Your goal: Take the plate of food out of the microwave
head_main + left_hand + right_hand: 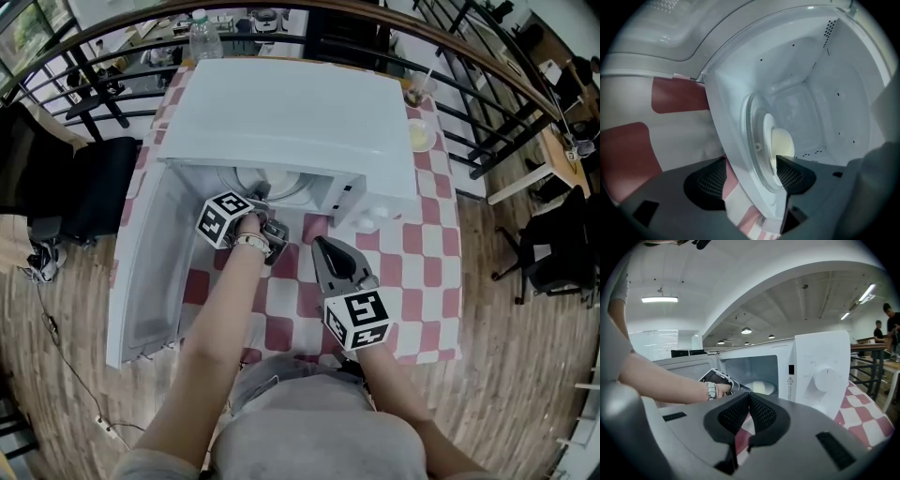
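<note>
Plate of food on the turntable inside the open microwave.
Left gripper reaches in, fingers spread near the plate's rim; right gripper hovers outside, fingers pressed together.

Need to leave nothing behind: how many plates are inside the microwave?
1: a white plate with pale food, on the glass turntable in the open microwave, just ahead of the open left gripper. No other shows.

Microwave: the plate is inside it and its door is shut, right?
Not quite. The door is open, swung out to the left, as the head view shows. The plate is inside the microwave, as you said.
</note>
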